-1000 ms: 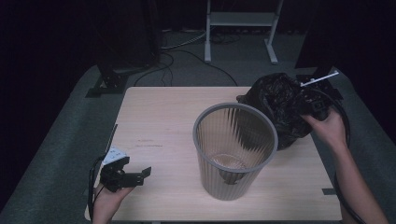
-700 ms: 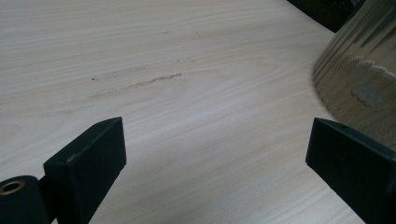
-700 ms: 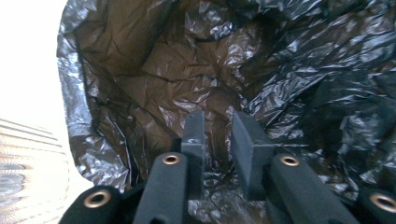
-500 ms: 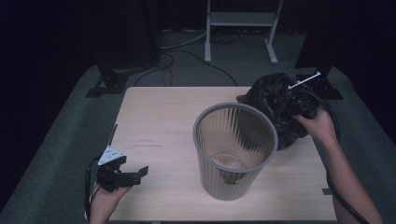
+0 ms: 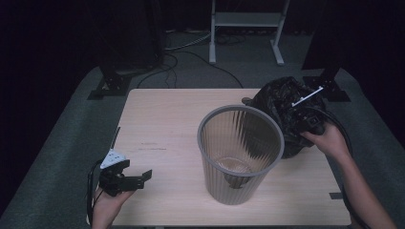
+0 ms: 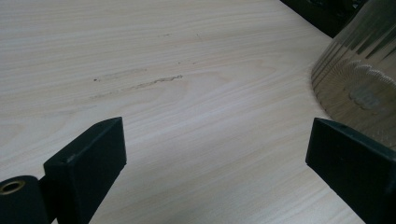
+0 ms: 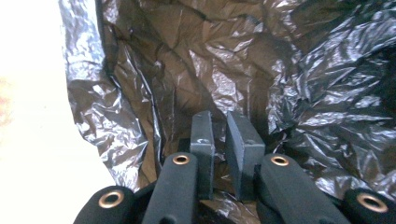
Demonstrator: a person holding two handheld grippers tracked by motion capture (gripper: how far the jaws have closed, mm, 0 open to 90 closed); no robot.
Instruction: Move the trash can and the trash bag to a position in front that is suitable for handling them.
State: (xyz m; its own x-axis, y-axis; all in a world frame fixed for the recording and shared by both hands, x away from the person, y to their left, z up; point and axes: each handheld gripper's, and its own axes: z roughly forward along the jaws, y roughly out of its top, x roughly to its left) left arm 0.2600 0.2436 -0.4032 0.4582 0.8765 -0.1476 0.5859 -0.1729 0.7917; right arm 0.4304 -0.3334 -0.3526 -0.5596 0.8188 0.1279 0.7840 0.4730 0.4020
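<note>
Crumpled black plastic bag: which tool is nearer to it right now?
Right. The right tool is at the crumpled black plastic bag, nearly closed on a fold. The left tool sits open across the table, beyond the grey ribbed bin.

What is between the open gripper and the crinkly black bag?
In the high view, the ribbed bin stands between the left gripper and the black bag, with bare table before it.

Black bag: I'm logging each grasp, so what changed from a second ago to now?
The right gripper sank onto the bag and its jaws have just been closing, with a fold of plastic between them. The left gripper stayed open near the table's edge; the bin did not move.
</note>
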